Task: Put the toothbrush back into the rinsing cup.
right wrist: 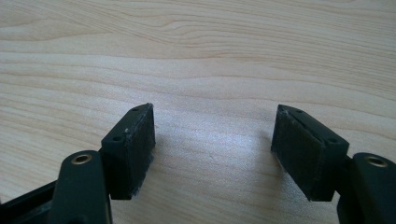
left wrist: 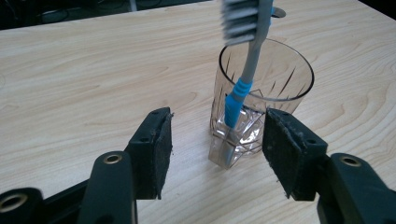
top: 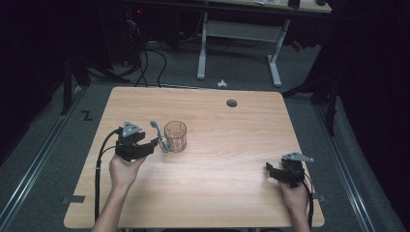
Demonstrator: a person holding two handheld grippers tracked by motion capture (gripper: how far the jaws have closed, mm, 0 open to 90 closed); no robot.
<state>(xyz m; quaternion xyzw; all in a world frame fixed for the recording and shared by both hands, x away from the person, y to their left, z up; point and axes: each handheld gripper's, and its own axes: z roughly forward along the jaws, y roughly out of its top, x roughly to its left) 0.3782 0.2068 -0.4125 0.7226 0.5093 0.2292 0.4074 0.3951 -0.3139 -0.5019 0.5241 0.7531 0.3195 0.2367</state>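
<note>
Toothbrush (left wrist: pixel 243 88) in glass (left wrist: pixel 261 100), untouched between spread left tool (left wrist: pixel 217 147) jaws

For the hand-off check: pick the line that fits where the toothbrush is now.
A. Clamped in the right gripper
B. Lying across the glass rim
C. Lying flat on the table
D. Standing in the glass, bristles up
D: the toothbrush stands tilted in the glass, bristles up, with the left gripper open and clear of it.

Both forearms reach forward, the left tool (top: pixel 155 143) and the right tool (top: pixel 269 170) with jaws spread apart.
</note>
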